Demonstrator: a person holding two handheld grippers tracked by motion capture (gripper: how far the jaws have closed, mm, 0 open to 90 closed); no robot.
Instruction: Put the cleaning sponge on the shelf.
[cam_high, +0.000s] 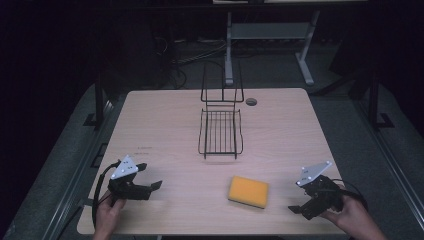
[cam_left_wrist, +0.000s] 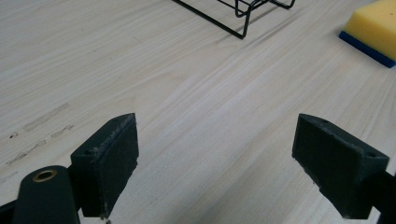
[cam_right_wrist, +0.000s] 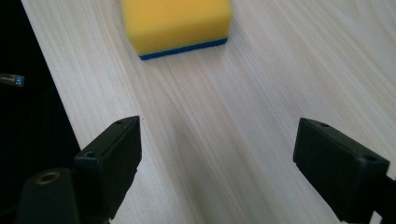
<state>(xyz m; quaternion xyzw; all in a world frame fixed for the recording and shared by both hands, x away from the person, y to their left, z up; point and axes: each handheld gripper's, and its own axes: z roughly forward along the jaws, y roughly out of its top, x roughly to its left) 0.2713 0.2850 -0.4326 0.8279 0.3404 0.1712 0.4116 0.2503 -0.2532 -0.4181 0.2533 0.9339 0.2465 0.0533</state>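
One sponge (cam_right_wrist: 176, 23) ahead of right claw (cam_right_wrist: 217, 158)

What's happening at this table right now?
A person sits at a light wooden table with a black hand-held gripper in each hand. The left hand-held gripper and the right hand-held gripper both rest near the front edge, jaws wide open and holding nothing. Between them lies a yellow rectangular sponge with a blue underside, untouched. Farther back stands an empty black wire basket. The right hand-held gripper points toward the sponge, so a grasp may come next.
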